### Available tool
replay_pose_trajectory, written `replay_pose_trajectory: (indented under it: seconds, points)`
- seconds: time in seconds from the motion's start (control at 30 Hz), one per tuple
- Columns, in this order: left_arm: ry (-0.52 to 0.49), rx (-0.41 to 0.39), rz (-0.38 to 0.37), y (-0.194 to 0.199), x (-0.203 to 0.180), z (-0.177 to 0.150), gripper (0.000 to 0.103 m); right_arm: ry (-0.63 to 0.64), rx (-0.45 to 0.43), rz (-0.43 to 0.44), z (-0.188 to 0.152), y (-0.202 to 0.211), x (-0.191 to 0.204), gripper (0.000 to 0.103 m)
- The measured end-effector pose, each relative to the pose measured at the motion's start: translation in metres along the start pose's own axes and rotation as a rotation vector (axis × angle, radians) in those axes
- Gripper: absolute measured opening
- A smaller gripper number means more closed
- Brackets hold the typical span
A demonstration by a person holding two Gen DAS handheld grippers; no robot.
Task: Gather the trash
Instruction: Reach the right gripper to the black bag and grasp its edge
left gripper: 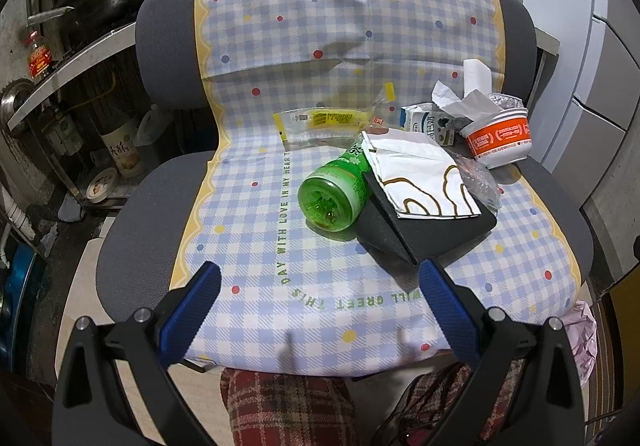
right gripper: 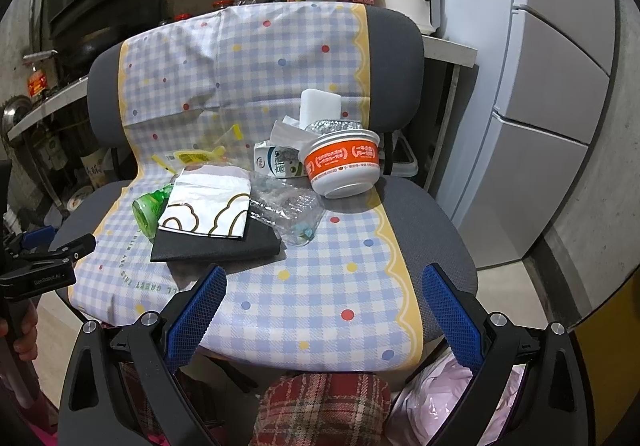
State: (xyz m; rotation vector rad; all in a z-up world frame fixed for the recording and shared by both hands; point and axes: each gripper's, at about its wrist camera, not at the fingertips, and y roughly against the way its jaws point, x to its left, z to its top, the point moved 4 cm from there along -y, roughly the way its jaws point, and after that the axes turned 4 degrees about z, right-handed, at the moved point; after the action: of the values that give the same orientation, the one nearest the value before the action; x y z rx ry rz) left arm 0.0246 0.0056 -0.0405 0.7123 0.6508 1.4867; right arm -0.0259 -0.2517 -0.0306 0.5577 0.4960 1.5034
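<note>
Kitchen shelves behind a chair's checked cloth [left gripper: 256, 310] strewn with trash, both grippers [left gripper: 320, 306] [right gripper: 324, 302] spread wide, empty.

Green bottle [left gripper: 336, 189]: beyond the left gripper [left gripper: 320, 292], neck end hidden under the white printed paper [left gripper: 420, 181]; in the right wrist view only its base shows. Black folder [left gripper: 420, 234]: upper face largely covered by that paper. Milk carton [right gripper: 280, 163]: far beyond the right gripper [right gripper: 324, 288], right side hidden behind the orange-and-white bowl [right gripper: 342, 165]; its print is too small to read. Bowl contents: masked by crumpled tissue [left gripper: 464, 101] and foil. Pink bag [right gripper: 448, 398]: behind the right gripper's right finger, cut off by the lower edge.
</note>
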Motion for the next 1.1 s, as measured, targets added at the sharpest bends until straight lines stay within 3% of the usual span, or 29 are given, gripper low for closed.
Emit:
replay_pose_trajectory:
  seconds: [0.13,0.23,0.33,0.43,0.53,0.63,0.73,0.83,1.0,1.03,1.07,1.1]
  points:
    - [0.068,0.030,-0.059,-0.012,0.006,-0.002,0.096,-0.049,-0.019,0.086,-0.001,-0.010,0.005,0.097]
    - [0.101,-0.024,-0.090,-0.020,0.013,-0.001,0.096,-0.171,-0.015,0.241,0.008,-0.014,0.017,0.097]
    - [0.127,-0.063,-0.077,-0.031,0.025,0.002,0.096,-0.102,-0.039,0.232,0.016,-0.023,0.029,0.097]
    - [0.113,0.031,-0.032,-0.046,0.034,-0.005,0.096,-0.062,-0.023,0.252,0.020,-0.040,0.040,0.097]
    - [0.106,0.063,-0.024,-0.055,0.040,-0.008,0.096,-0.056,0.112,0.312,0.014,-0.069,0.052,0.097]
    - [0.092,0.080,-0.017,-0.063,0.044,-0.010,0.096,0.022,0.149,0.369,0.010,-0.086,0.073,0.096]
    - [0.090,0.108,0.004,-0.071,0.048,-0.013,0.096,0.114,0.065,0.367,0.014,-0.099,0.097,0.095]
    - [0.119,0.106,0.004,-0.078,0.055,-0.011,0.096,0.179,0.052,0.401,0.014,-0.110,0.116,0.093]
    - [0.134,0.063,-0.006,-0.085,0.060,-0.010,0.096,0.358,0.066,0.351,0.013,-0.142,0.149,0.089]
    - [0.134,0.059,-0.006,-0.085,0.060,-0.009,0.096,0.391,0.069,0.338,0.013,-0.148,0.154,0.086]
    - [0.133,0.058,-0.006,-0.086,0.060,-0.008,0.096,0.411,0.076,0.333,0.012,-0.153,0.157,0.072]
    - [0.132,0.056,-0.007,-0.086,0.061,-0.008,0.096,0.434,0.085,0.318,0.011,-0.158,0.159,0.068]
